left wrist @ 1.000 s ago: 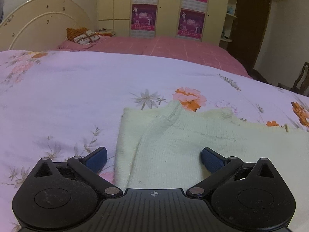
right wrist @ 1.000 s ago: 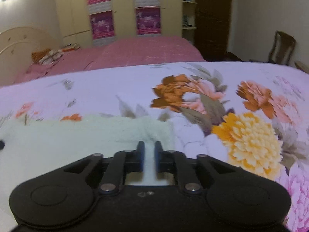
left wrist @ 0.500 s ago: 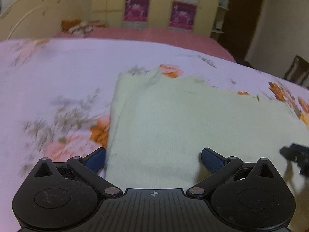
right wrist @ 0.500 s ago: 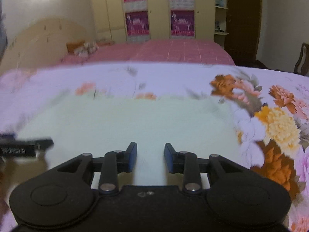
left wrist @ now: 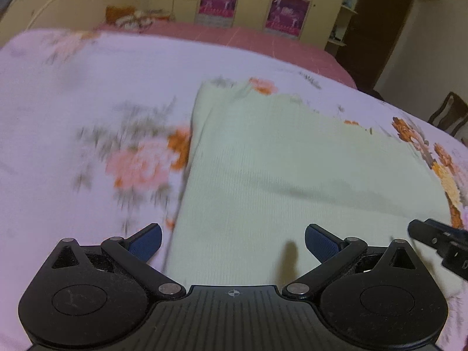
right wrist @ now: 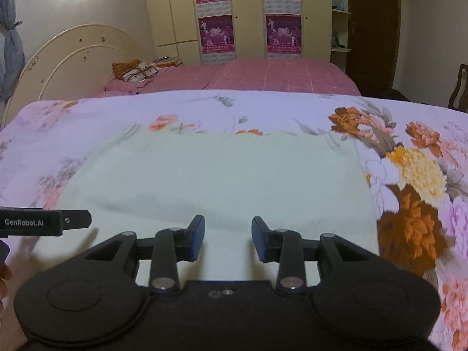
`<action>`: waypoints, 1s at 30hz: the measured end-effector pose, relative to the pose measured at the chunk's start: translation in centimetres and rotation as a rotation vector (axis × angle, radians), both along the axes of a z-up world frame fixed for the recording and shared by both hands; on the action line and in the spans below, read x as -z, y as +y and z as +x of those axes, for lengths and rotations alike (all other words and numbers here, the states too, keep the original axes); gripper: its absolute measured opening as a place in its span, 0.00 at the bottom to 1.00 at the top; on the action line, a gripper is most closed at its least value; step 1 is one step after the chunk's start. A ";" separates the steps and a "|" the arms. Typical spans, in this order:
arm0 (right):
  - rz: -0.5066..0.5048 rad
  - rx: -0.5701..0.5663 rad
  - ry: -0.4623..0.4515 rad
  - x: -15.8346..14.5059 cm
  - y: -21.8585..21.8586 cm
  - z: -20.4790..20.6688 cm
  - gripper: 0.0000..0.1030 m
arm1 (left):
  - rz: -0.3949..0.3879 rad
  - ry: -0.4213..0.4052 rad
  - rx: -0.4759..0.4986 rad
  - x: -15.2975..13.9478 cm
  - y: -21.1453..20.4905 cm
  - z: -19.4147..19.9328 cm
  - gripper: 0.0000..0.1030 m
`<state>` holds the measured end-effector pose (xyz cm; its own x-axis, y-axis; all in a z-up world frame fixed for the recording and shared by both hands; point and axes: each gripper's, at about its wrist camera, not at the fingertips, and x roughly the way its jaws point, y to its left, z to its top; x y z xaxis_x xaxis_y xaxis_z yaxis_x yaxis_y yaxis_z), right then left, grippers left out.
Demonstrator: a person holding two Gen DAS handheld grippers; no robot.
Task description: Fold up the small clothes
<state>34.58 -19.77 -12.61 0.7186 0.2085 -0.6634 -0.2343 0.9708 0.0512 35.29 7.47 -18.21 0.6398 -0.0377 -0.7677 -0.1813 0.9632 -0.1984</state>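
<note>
Both claws empty now. My right claw [right wrist: 228,238], pinched nearly shut a second ago at the near edge of the pale green knitted garment [right wrist: 216,181], is opening, part-way apart, nothing between its pads; my left claw [left wrist: 232,241] stands wide, same as before, holding nothing, cloth only below it. Both have pulled back toward 6 o'clock, so more of the garment shows than a second ago. It lies flat on the lilac floral bedsheet [right wrist: 122,111], a soft crease running 9 to 3 o'clock across it. I read that as one fold just laid and released; next is likely a fresh grip for another fold. Edges: left edge, doubled, at 11 o'clock in the left view; right edge at 2 o'clock in the right view; far edge at 12. Bare sheet all round the far sides, plenty of room. Each claw sits just beside the other, so watch for a clash.
</note>
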 end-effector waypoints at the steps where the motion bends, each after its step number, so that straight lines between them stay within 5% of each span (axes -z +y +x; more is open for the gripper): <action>1: 0.002 -0.002 0.003 0.1 0.1 -0.4 0.34 | -0.013 0.006 -0.004 0.2 0.0 -0.5 1.00; 9: 0.018 0.013 0.019 0.6 -0.2 -2.6 0.34 | -0.118 0.026 -0.031 1.3 0.2 -4.8 1.00; 16: 0.028 0.024 0.015 0.7 -0.7 -3.2 0.34 | -0.268 -0.034 -0.109 2.1 0.7 -7.4 0.99; 24: 0.033 0.013 0.014 1.3 -0.6 -2.7 0.34 | -0.448 -0.154 -0.184 3.7 0.4 -5.0 0.98; 29: 0.040 0.001 0.015 1.7 -0.5 -1.4 0.34 | -0.528 -0.247 -0.256 4.9 1.0 -1.8 0.87; 30: 0.042 -0.004 0.015 1.8 -0.5 -1.1 0.34 | -0.531 -0.258 -0.268 5.1 1.0 -1.2 0.78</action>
<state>33.43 -20.23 -14.44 0.7081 0.2387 -0.6645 -0.2368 0.9669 0.0950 34.07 8.45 -23.30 0.8410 -0.1834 -0.5091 -0.2846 0.6503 -0.7044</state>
